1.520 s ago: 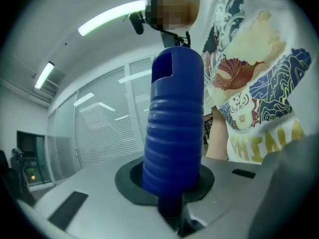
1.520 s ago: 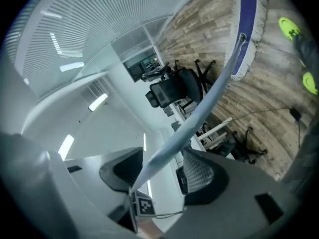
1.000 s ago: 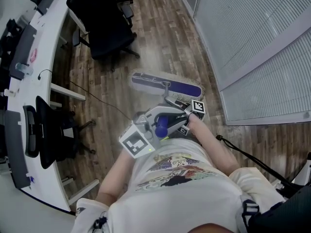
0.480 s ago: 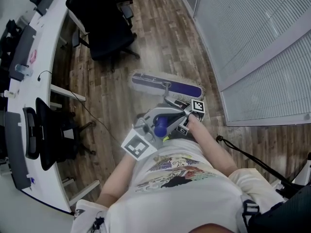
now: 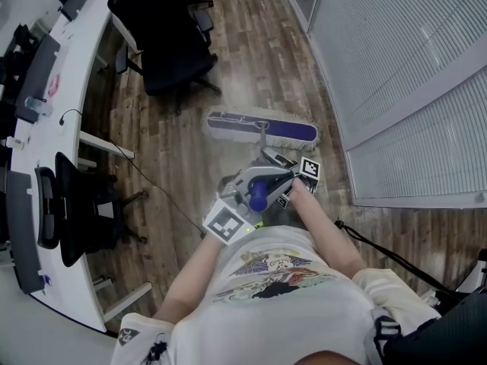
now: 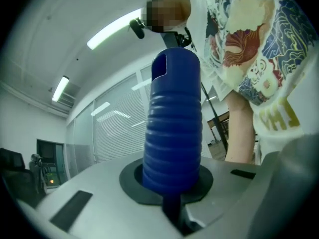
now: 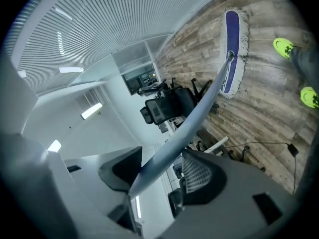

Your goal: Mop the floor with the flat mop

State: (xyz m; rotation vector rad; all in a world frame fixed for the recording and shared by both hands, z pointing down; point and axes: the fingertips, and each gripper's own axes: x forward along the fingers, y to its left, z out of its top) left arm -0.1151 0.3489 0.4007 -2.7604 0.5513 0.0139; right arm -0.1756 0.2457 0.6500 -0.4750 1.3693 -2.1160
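Both hand-held grippers have slid a touch to the right in the head view, taking the pole with them. The flat mop with its blue pad and white fringe (image 5: 262, 128) lies flat on the brown wood-plank floor (image 5: 175, 158), near the white slatted blinds (image 5: 396, 67). I read this as mid-stroke.

Its grey metal pole (image 7: 199, 103) runs back between the jaws of my right hand-held gripper (image 7: 160, 174), which are clamped on it lower down, I'd say to steer. My left hand-held gripper (image 5: 253, 186) is closed round the ribbed blue handle grip (image 6: 172, 133) at the top, probably to push.

Only the right gripper view shows the yellow-green shoes (image 7: 284, 46) beside the mop. Only the head view shows the white curved desk (image 5: 72, 59) and black office chair (image 5: 163, 44), well apart from it.
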